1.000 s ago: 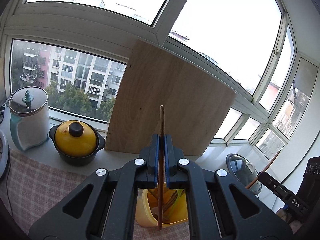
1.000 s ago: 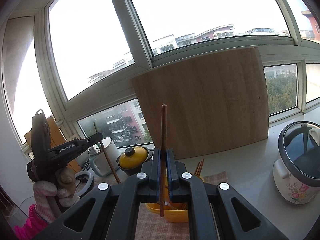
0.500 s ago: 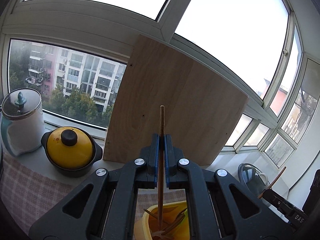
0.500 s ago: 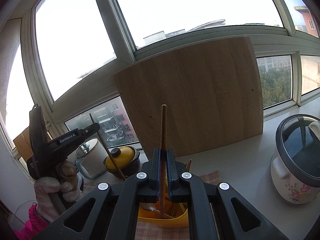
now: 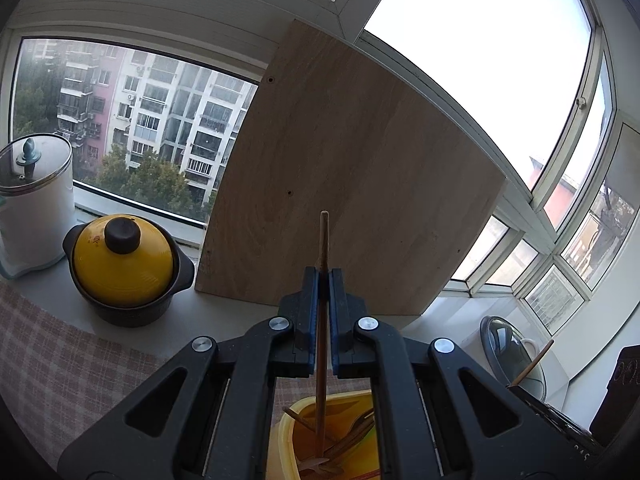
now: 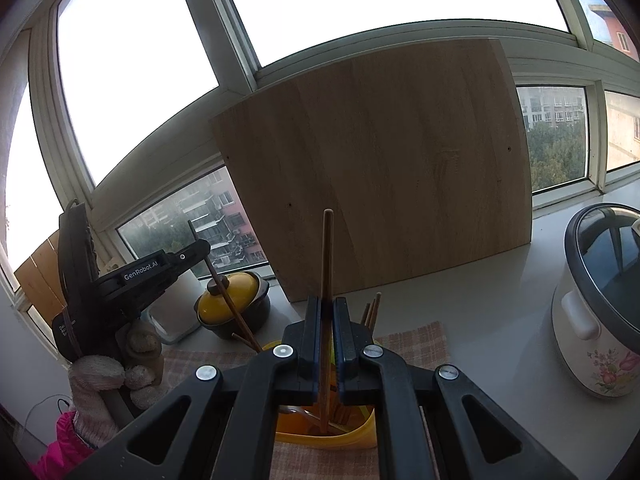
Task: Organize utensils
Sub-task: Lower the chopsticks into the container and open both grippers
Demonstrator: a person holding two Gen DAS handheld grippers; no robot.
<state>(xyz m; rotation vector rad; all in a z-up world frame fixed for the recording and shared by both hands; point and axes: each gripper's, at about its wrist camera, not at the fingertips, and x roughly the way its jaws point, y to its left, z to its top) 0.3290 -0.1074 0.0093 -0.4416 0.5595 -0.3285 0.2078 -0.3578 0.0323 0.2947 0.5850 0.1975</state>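
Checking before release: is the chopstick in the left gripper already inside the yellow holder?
Inside. The chopstick, pinched in the left gripper, has its lower end below the yellow holder's rim, among other utensils.

The yellow holder (image 5: 288, 436) is half hidden behind the left gripper (image 5: 324, 276).

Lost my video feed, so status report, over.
Left gripper shut on a chopstick; right gripper shut on another. Both lower tips inside yellow holder. Nothing blocking.

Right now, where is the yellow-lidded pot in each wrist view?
Left wrist: yellow-lidded pot at left, on the sill beside the wooden board.
Right wrist: the pot sits lower left, partly behind a chopstick.
Shared landmark: the board leaning on the window.
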